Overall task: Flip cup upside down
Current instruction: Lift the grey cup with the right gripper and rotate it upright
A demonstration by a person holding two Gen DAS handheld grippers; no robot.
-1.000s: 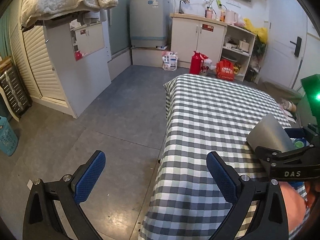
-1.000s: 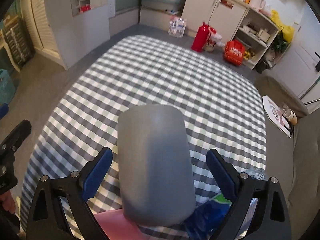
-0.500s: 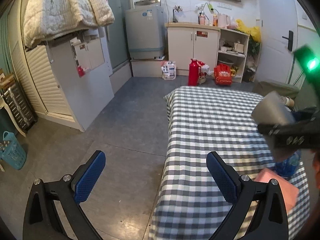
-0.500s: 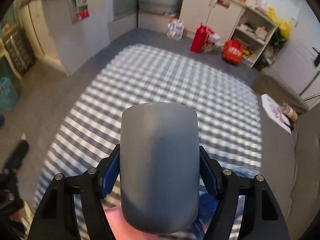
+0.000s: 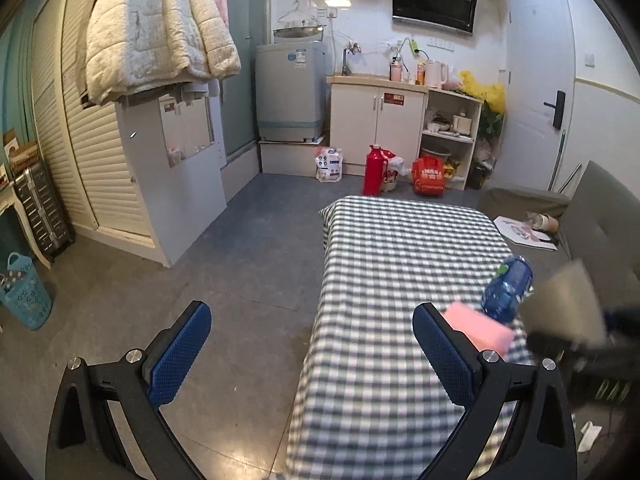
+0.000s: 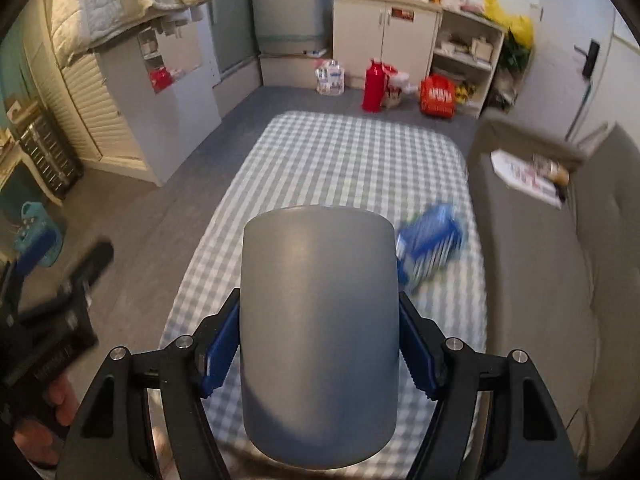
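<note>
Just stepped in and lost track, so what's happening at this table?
A person holds a gripper in each hand. The right gripper is shut on a grey cup, lifted above the checked table. The left gripper is open and holds nothing, off the table's left edge. A blue bottle and a pink cloth lie on the table.

grey tiled floor, white cabinet, washing machine, white door.
</note>
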